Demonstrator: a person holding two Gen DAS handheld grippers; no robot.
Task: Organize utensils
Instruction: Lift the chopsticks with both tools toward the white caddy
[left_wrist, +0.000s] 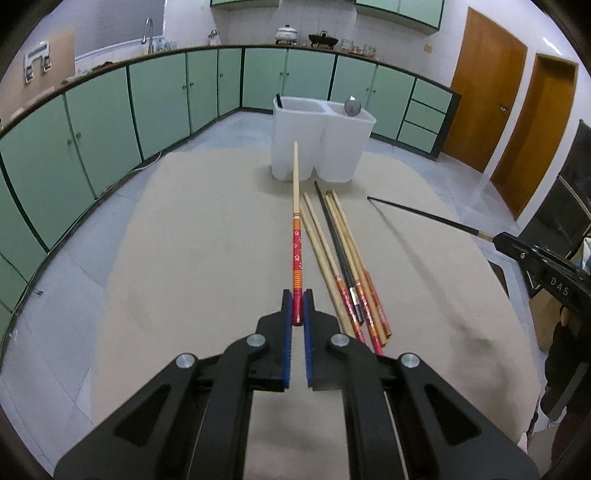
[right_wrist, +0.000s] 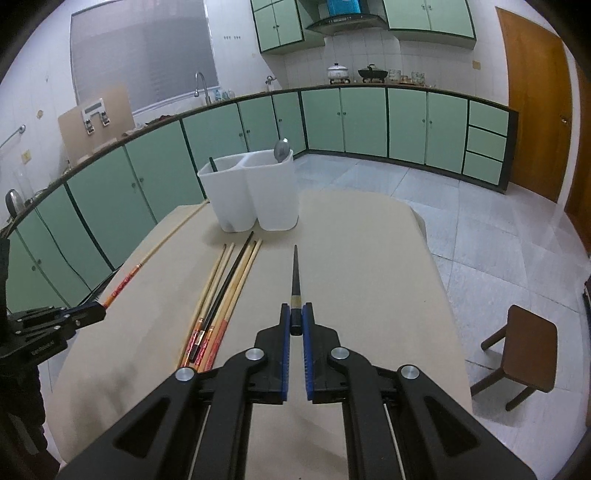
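Left gripper (left_wrist: 297, 308): jaws clamped on red-handled chopstick (left_wrist: 296, 206).
Right gripper (right_wrist: 295, 321): jaws clamped on black chopstick (right_wrist: 295, 273).
In holder (right_wrist: 255, 192): spoon (right_wrist: 281, 149), one dark utensil.
Left on tabletop (left_wrist: 184, 258): five chopsticks (left_wrist: 343, 258).

The table (left_wrist: 192, 251) lies bare to the left of the chopsticks (left_wrist: 343, 266) and along its right side. The chopsticks lie in a loose bundle mid-table, just short of the white holder (left_wrist: 321, 147), which blocks the far edge. The spoon (left_wrist: 352, 108) and a dark utensil (left_wrist: 279, 100) stick up from its compartments.
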